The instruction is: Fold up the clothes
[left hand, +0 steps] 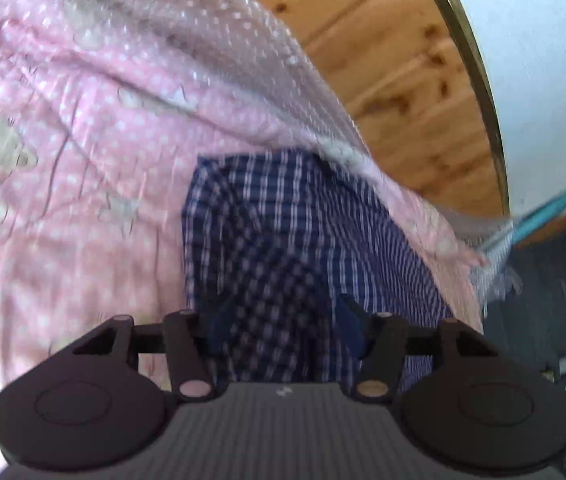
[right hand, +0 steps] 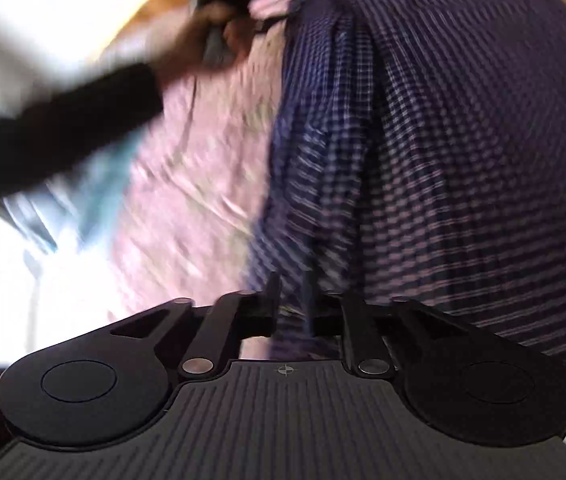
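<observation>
A navy checked shirt point(left hand: 283, 232) lies on a pink dotted sheet point(left hand: 83, 160) with bear prints. My left gripper point(left hand: 285, 320) is low over the shirt's near part; its blue fingers stand well apart with the checked cloth between and under them, not pinched. In the right wrist view the shirt point(right hand: 463, 160) fills the right side, blurred. My right gripper point(right hand: 291, 304) sits at its left edge, fingers a little apart, a fold of cloth in the gap. Top left, a hand point(right hand: 219, 28) in a dark sleeve point(right hand: 63, 132) holds the other gripper at the shirt's far corner.
The pink sheet point(right hand: 195, 184) ends at a wooden floor point(left hand: 395, 60). A white panel with a brass edge point(left hand: 543, 60) stands at the right. A teal object point(left hand: 547, 208) and a dark surface point(left hand: 555, 280) lie beyond the sheet's right edge.
</observation>
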